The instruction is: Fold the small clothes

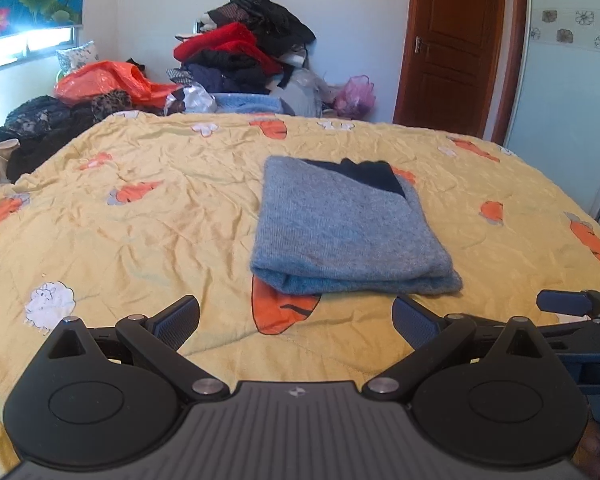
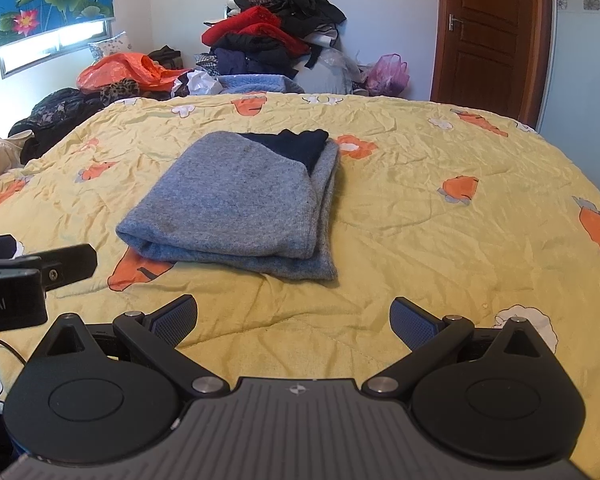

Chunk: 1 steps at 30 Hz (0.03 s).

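Clutter (image 1: 240,52) beyond sweater (image 1: 348,232) (folded)

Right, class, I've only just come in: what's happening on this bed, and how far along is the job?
A person is folding small clothes with two handheld grippers. A grey-blue knitted garment with a dark navy part showing at its far end lies folded in a neat rectangle on the yellow carrot-print bedspread. The left gripper and the right gripper are both open, empty and held back from the garment, touching nothing. A heap of unfolded clothes waits at the far end of the bed.
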Available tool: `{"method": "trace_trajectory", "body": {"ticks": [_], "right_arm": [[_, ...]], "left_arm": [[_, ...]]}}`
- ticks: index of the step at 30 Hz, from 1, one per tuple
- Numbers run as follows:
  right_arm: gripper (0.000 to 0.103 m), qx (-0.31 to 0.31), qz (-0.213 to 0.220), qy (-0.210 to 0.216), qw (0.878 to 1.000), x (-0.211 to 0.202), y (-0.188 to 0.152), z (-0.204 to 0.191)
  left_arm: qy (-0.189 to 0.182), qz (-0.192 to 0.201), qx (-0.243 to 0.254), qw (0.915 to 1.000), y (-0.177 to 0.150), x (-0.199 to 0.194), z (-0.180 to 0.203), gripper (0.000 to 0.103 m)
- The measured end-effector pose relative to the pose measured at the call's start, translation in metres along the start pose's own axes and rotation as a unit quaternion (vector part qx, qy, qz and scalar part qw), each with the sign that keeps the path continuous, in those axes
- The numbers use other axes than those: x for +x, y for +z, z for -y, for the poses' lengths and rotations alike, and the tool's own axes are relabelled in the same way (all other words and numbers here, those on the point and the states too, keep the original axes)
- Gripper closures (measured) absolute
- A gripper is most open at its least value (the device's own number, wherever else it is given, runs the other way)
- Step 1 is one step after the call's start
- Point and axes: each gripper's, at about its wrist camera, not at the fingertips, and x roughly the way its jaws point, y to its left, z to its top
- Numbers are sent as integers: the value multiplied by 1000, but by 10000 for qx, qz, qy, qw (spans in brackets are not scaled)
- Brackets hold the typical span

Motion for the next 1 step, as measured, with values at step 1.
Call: {"method": "trace_trajectory", "body": {"ticks": [1], "right_arm": [[0,16,-4,-2,10000,1,0,0]], "left_arm": [[-23,6,21,10000,0,4,-2,0]]}}
